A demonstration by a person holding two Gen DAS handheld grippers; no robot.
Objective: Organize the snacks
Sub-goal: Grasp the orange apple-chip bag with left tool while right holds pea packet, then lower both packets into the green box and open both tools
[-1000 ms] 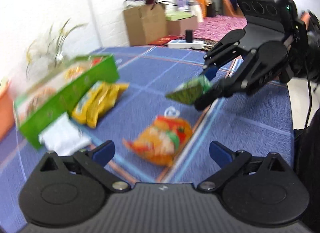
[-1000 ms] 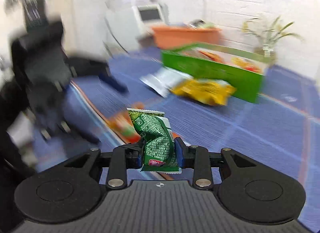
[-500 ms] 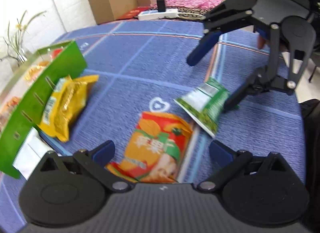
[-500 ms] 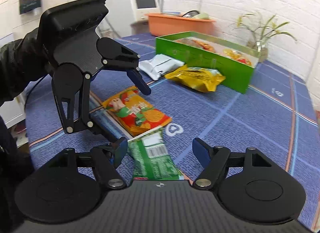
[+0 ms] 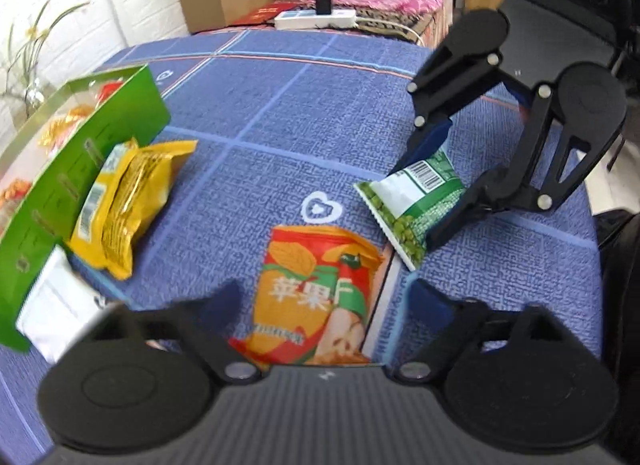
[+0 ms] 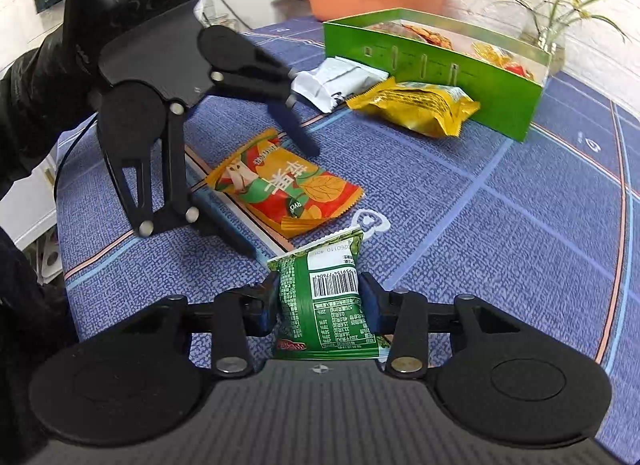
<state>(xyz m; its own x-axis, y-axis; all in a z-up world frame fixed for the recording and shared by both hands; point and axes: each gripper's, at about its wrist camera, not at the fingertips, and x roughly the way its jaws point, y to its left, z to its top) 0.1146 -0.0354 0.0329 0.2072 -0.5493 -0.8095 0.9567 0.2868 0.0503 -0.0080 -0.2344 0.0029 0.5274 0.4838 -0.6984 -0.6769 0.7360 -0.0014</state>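
Right gripper [image 6: 319, 305] jaws, wide half-second ago, closing on green pea packet [image 6: 326, 305], lower centre; pads pinch crinkly midsection. Left gripper [image 5: 324, 301] closing, unclenched, astride orange packet [image 5: 316, 289]. Light, soft, slippery film: grip middle.

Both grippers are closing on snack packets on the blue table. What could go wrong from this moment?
1. The right gripper is closing on the green pea packet near one end only, so the packet may twist or slip when lifted.
2. The left gripper is closing around the orange apple-chip packet, which lies flat on the blue tablecloth; its fingers may pinch the cloth or crush the chips.
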